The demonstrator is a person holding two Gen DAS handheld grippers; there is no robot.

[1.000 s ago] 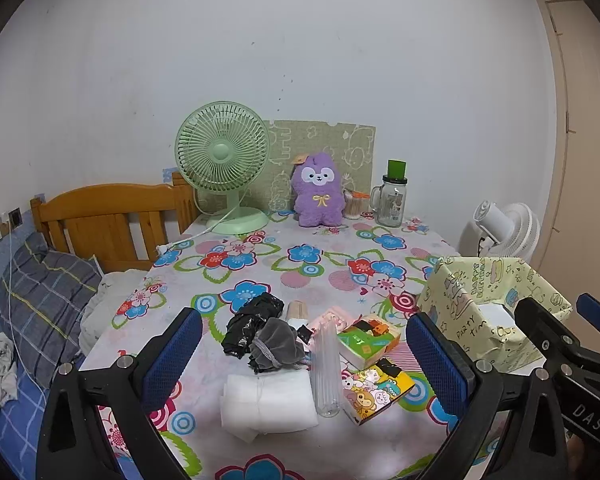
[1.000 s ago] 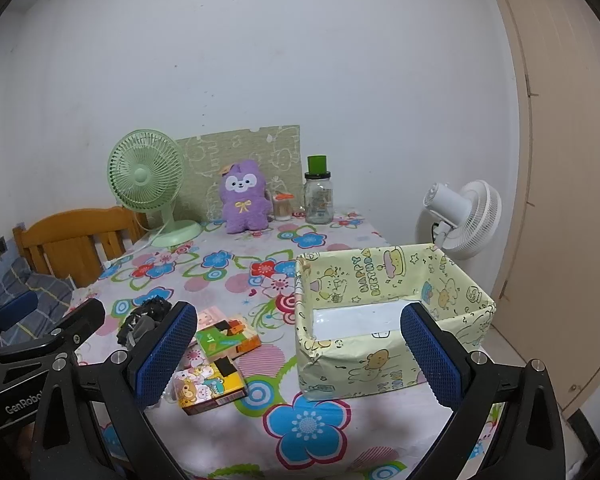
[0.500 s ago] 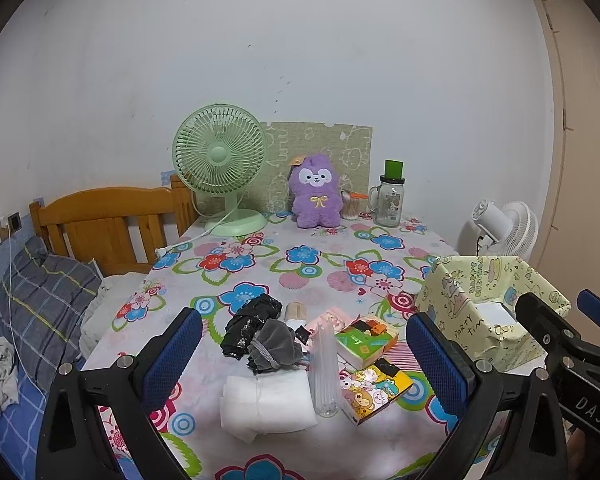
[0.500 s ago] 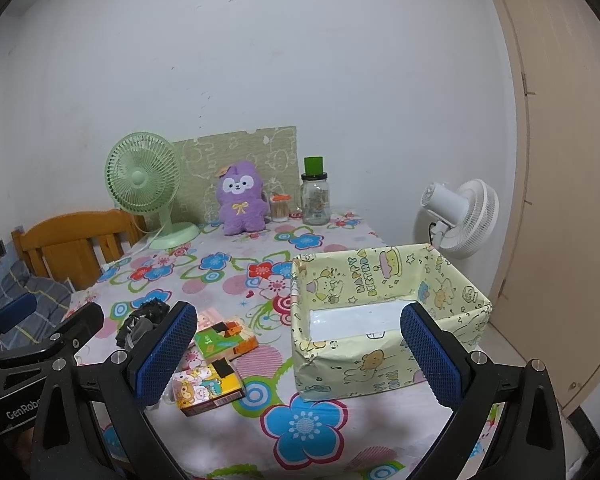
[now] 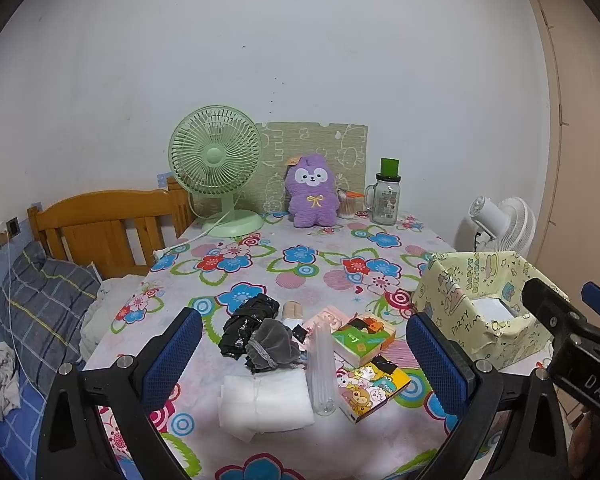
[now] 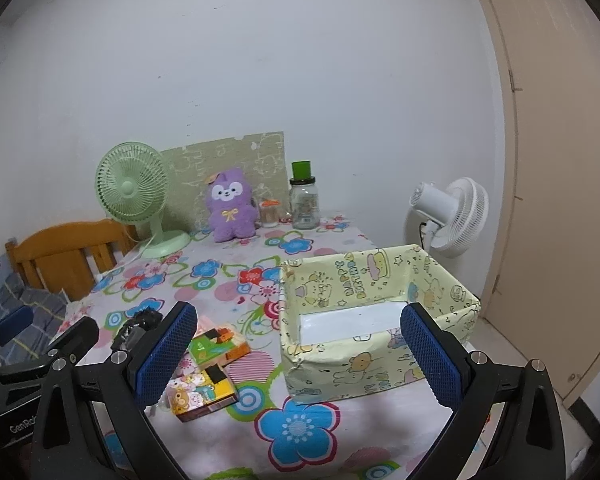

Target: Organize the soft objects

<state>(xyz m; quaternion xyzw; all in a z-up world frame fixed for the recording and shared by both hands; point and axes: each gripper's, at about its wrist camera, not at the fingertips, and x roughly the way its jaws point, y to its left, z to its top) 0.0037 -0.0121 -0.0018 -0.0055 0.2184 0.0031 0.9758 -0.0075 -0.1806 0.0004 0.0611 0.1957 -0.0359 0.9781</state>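
On the flowered tablecloth [image 5: 260, 264] lies a pile of soft things: a black crumpled cloth [image 5: 246, 322], a grey pouch [image 5: 272, 344] and a folded white cloth [image 5: 264, 402]. Beside them sit a clear tube [image 5: 321, 364], a green packet [image 5: 362, 336] and a yellow cartoon packet [image 5: 374, 386]. My left gripper [image 5: 306, 354] hovers open in front of this pile, holding nothing. A yellow paper-covered box [image 6: 376, 316] stands open at the right. My right gripper [image 6: 300, 356] is open in front of it, empty. A purple plush toy [image 6: 230, 210] sits at the back.
A green desk fan [image 5: 216, 164], a glass jar with a green lid [image 5: 386, 196] and a small container stand along the back by a green board. A wooden headboard [image 5: 100, 228] and bedding lie left of the table. A white fan [image 6: 448, 216] and a door are at the right.
Both views have shifted slightly, as if both grippers drew back and rose a little. Nothing on the table has moved; both grippers stay open.
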